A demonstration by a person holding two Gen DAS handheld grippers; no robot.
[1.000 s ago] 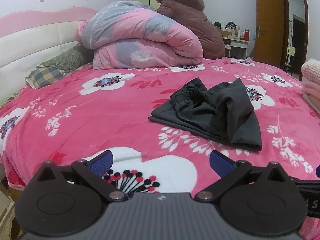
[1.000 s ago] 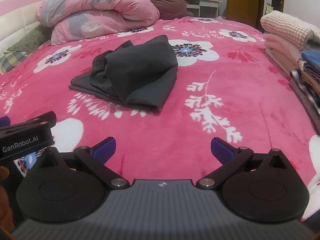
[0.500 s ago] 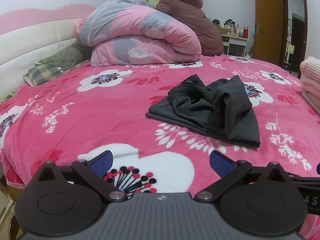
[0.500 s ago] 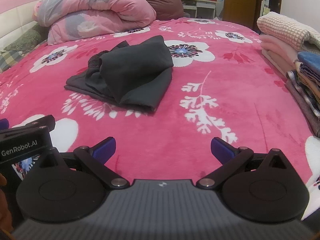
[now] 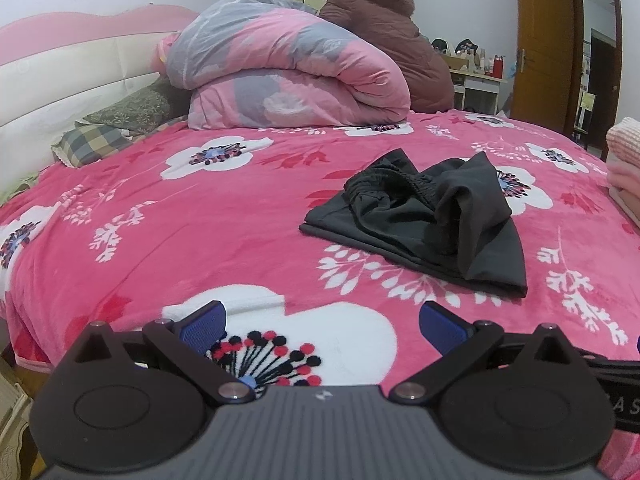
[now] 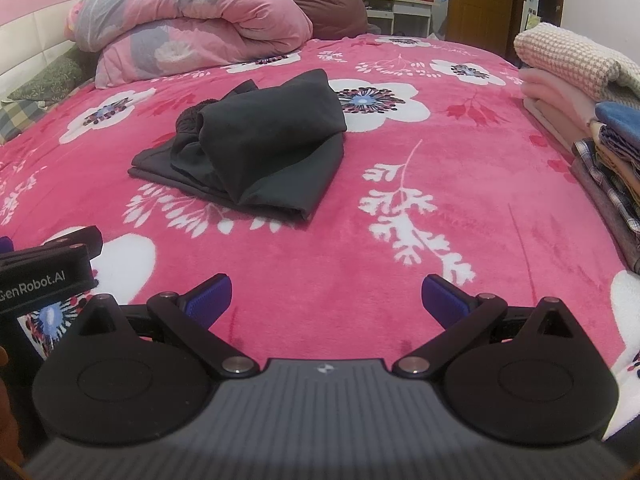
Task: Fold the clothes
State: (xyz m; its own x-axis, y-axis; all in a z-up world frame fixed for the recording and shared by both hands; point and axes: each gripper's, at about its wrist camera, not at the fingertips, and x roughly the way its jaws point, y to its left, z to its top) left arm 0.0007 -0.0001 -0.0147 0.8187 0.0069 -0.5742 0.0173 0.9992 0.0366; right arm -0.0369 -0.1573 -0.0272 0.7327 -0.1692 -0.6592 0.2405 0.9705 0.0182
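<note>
Left gripper (image 5: 322,322) low over pink floral blanket (image 5: 200,232), jaws spread wide, empty. Dark trousers (image 5: 420,220) roughly folded ahead right, well apart. Rolled duvet (image 5: 280,68) at headboard; person in brown coat (image 5: 384,36) behind it.

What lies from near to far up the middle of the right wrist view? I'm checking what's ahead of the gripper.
Open right gripper → pink floral fleece blanket → crumpled black garment → rolled pink and grey duvet → white desk.
</note>
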